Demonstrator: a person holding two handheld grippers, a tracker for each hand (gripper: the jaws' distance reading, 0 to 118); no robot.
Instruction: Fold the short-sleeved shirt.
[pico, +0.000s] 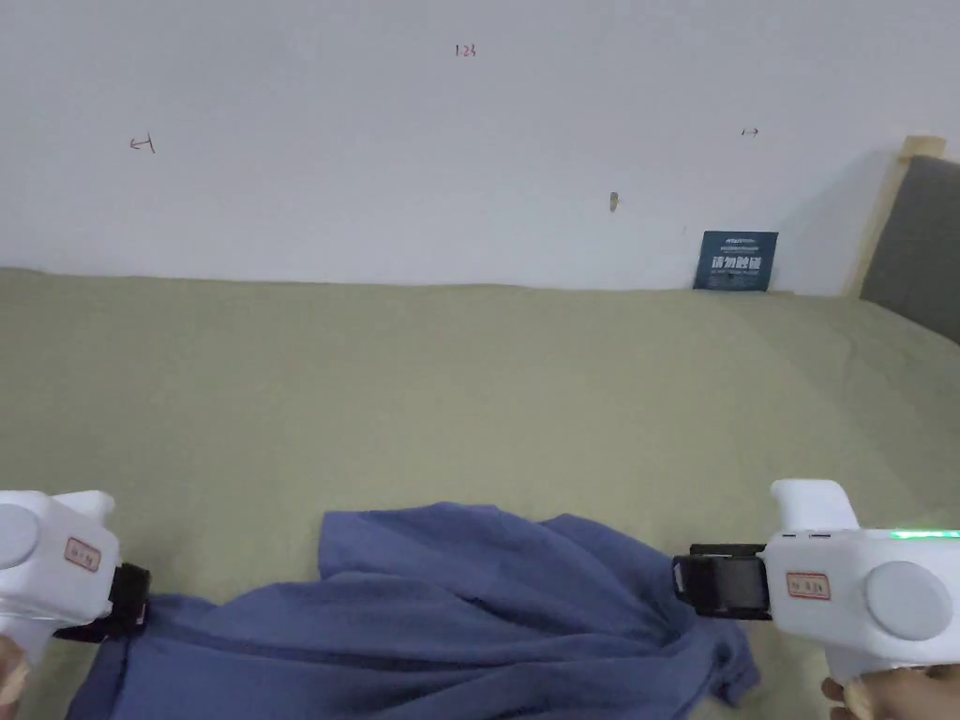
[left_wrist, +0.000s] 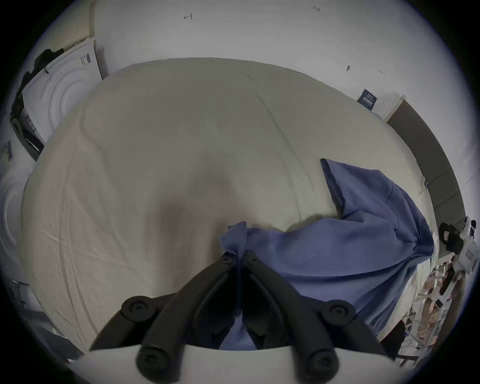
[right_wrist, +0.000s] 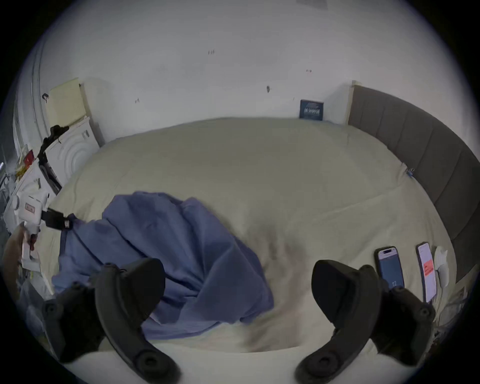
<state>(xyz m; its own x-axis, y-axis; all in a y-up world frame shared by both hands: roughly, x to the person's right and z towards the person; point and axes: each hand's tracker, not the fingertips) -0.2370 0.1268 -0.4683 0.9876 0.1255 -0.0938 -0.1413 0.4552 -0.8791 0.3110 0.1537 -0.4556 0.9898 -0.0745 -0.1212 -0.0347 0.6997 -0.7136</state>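
Observation:
A blue short-sleeved shirt (pico: 422, 609) lies bunched on the pale green bed sheet (pico: 450, 394) near the front edge. In the left gripper view my left gripper (left_wrist: 237, 256) is shut on a bunched end of the shirt (left_wrist: 324, 249), with cloth sticking out past the tips. In the head view the left gripper (pico: 136, 600) sits at the shirt's left end. My right gripper (right_wrist: 237, 283) stands wide open over the shirt's right end (right_wrist: 181, 259), its jaws apart and nothing pressed between them. In the head view the right gripper (pico: 684, 581) hovers at the shirt's right side.
A white wall (pico: 469, 141) runs behind the bed, with a dark blue sign (pico: 736, 261) leaning on it. A grey headboard (pico: 919, 244) stands at the right. Two phones (right_wrist: 389, 267) lie on the sheet to the right. White furniture (right_wrist: 70, 153) stands at the left.

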